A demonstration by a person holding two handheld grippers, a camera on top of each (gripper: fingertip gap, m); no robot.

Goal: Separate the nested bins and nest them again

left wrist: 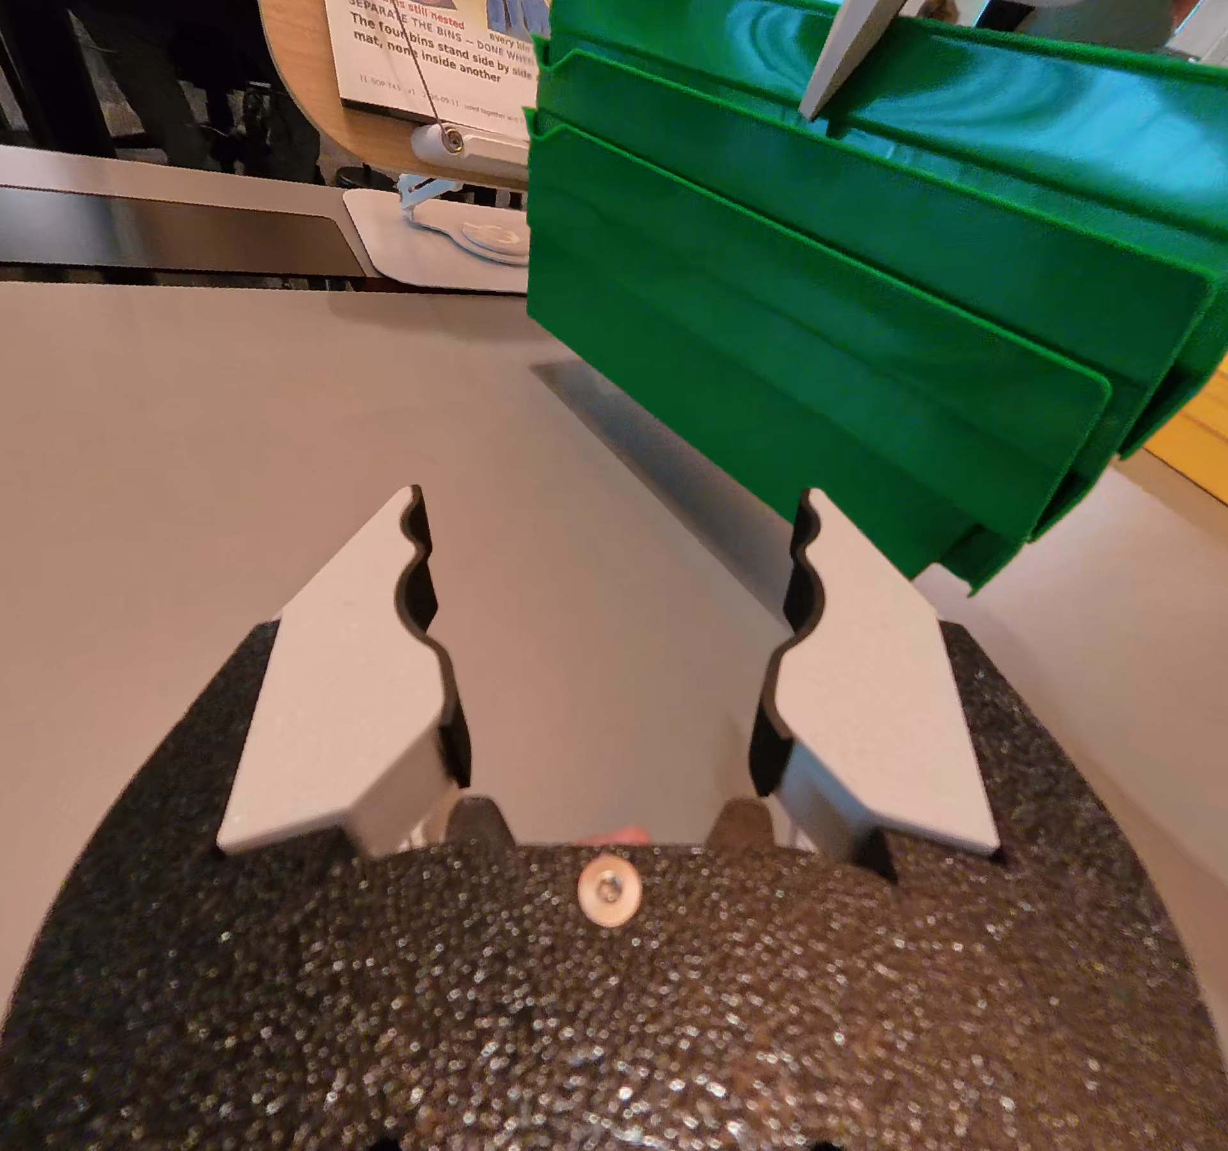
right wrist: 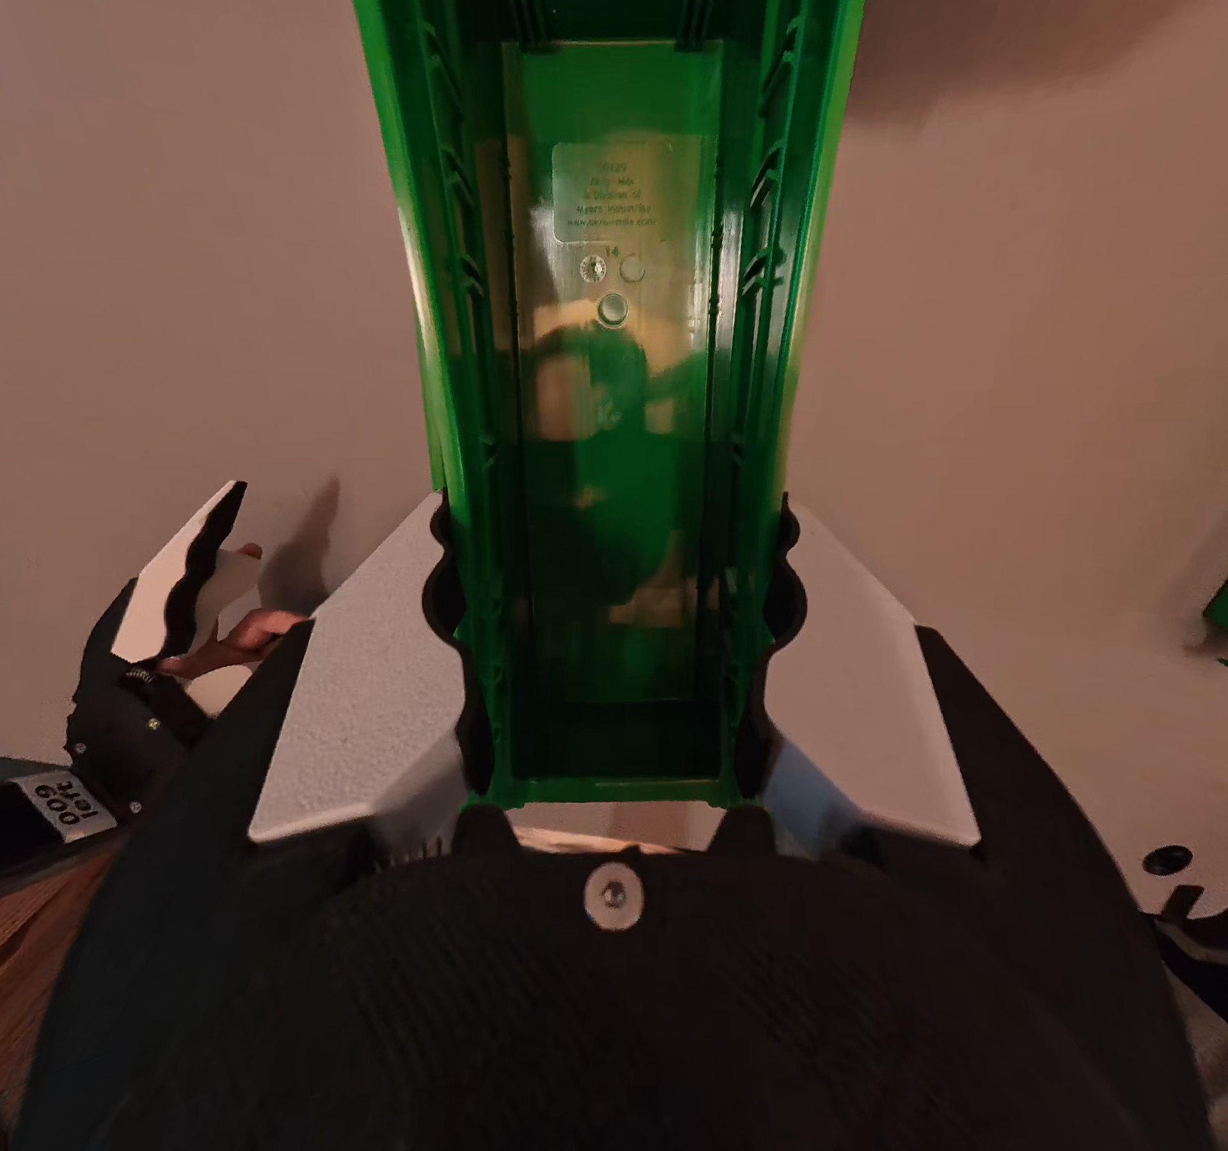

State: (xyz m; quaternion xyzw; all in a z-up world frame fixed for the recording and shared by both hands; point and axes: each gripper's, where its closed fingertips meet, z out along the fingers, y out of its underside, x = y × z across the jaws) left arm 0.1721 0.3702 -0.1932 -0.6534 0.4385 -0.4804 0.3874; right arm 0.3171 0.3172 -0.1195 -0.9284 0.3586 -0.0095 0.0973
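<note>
Right wrist view: right gripper (right wrist: 614,647) clamps the label-embossed green bins (right wrist: 614,388); left gripper (left wrist: 608,640) gapes empty.

Four green bins (left wrist: 830,321) nested in one stack, two grippers, left gripper (left wrist: 608,521) and right gripper (right wrist: 614,521), one desk (left wrist: 266,454), one instruction board (left wrist: 425,22).

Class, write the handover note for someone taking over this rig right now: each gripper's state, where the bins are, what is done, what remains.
Right gripper: shut on the stack of green bins, held off the grey table, tilted.
Left gripper: open, empty, low over the table just left of the stack.
Bins: all visible ones nested; at least three staggered rims show.
Done: stack lifted only.
Left: pull every bin apart, then nest them again.
</note>
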